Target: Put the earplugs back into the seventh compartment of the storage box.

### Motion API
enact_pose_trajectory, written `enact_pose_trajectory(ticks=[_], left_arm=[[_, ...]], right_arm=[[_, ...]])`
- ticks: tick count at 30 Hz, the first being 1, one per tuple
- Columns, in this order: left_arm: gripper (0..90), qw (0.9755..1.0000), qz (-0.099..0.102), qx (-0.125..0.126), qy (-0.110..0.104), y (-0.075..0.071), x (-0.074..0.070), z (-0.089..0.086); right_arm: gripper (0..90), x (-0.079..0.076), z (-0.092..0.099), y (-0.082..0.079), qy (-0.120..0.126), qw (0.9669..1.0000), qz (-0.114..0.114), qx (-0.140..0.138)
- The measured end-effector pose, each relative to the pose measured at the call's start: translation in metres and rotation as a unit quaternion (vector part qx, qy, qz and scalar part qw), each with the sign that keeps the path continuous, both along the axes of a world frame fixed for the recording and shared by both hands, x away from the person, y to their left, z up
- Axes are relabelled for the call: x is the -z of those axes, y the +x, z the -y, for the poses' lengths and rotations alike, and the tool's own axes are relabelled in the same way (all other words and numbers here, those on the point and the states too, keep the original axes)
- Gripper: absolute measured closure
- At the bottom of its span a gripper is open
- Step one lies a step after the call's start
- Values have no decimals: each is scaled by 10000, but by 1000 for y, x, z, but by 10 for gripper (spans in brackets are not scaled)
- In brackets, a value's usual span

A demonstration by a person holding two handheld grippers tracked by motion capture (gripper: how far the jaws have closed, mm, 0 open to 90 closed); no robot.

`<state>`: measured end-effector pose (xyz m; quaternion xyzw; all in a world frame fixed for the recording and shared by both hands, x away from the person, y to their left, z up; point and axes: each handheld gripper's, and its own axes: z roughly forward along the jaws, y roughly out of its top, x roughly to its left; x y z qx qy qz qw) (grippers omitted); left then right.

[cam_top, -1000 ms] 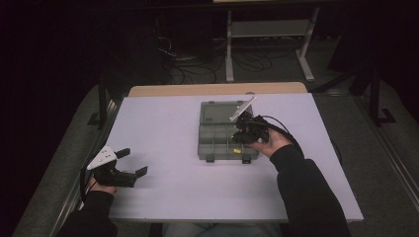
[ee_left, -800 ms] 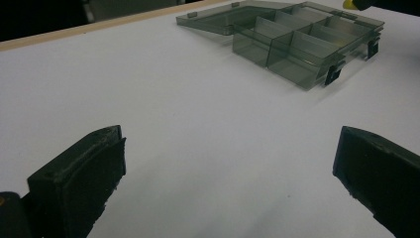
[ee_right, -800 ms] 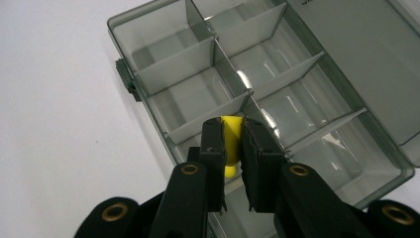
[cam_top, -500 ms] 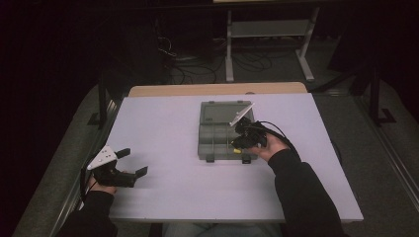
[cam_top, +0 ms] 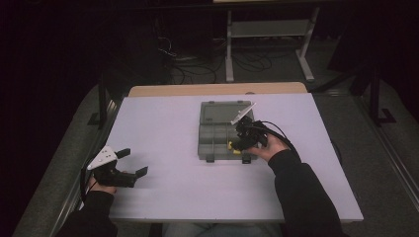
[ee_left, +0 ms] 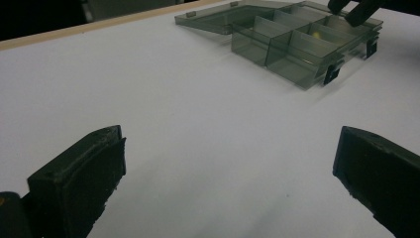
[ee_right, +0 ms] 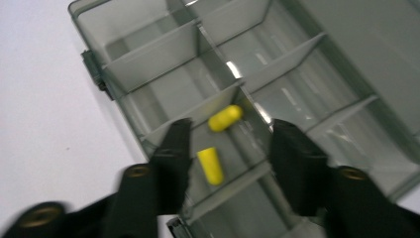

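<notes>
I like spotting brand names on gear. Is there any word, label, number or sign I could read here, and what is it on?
None can be read.
Compartment box: clear grey plastic, no label or lettering seen.
Two yellow pieces inside it: plain, no markings.
Left hand-held gripper and right hand-held gripper: black, with no legible brand; the grey plate on each looks blank.
Table: bare white surface, no writing.

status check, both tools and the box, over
Left tool open, idle, low over the table. Right tool open over the open box, two yellow plugs between its jaws. Nothing blocking.
</notes>
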<state>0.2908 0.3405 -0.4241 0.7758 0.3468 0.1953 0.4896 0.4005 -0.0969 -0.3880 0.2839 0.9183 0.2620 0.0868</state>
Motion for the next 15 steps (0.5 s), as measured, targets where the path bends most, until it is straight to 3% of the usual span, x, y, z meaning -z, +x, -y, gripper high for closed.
enact_pose_trajectory(ticks=[7,12,15], left_arm=[[0,10000,0,-3,-4,0,0,0],[0,10000,-2,-7,-3,0,0,0],[0,10000,1,-8,-19,0,0,0]], right_arm=[[144,-9,11,-5,133,9997,197,113],[20,-14,19,-9,311,9988,326,172],[6,-17,24,-12,377,9979,469,227]])
